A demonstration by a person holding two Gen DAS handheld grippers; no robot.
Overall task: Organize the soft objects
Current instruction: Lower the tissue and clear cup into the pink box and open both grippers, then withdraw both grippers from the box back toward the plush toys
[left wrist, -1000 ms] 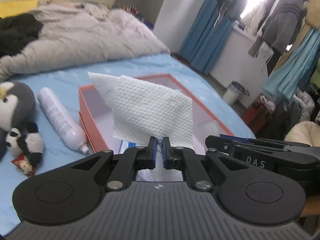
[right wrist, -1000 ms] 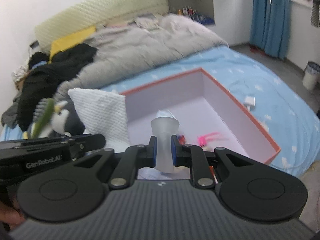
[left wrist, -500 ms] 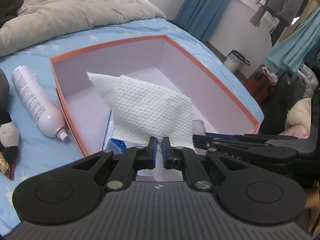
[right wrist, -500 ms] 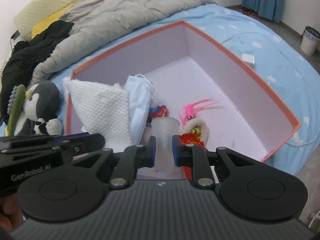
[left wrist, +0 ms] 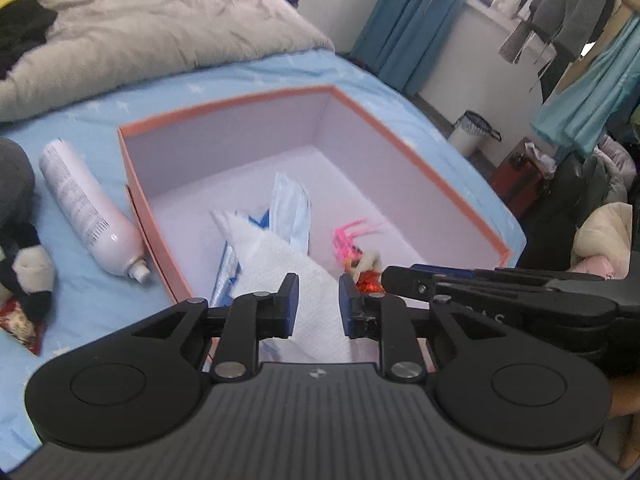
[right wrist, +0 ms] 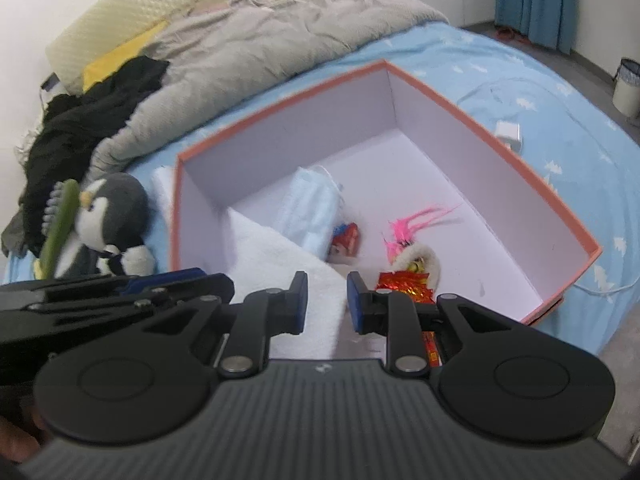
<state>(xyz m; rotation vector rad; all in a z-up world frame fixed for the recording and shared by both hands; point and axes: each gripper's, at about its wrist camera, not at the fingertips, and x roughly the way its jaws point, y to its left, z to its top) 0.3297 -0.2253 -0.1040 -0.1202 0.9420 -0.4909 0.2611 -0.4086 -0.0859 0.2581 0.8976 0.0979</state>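
White embossed cloth (left wrist: 288, 264) lies inside the orange-rimmed box (left wrist: 224, 108), draped toward the near corner, its edge leaning on the blue face mask (left wrist: 294, 204) at about 12 o'clock from it. Step in hand, as I judge it: releasing soft items into the box.

To do it well: spread the fingers fully clear before lifting, so no fold snags on a pad; draw each tool straight back and up, not sideways across the other one, since the two sit close together over the same corner. Leave the cloth flat enough that the remaining space toward the far wall stays usable.

Left gripper (left wrist: 318, 300): jaws have just been opening, now a modest gap. Cloth is seen between the fingers, below them; pads not pressing on it. Holds nothing.

Right gripper (right wrist: 327, 300): jaws have also just been opening, similar modest gap. Cloth and bare box floor show through the gap. No cup visible between the pads; where it went I cannot tell.

Pink-feathered toy (right wrist: 412, 240) at 1 o'clock of the right fingers, inside the box. Penguin plush (right wrist: 108, 220) and white spray bottle (left wrist: 86, 208) are outside the box, at 9 o'clock.
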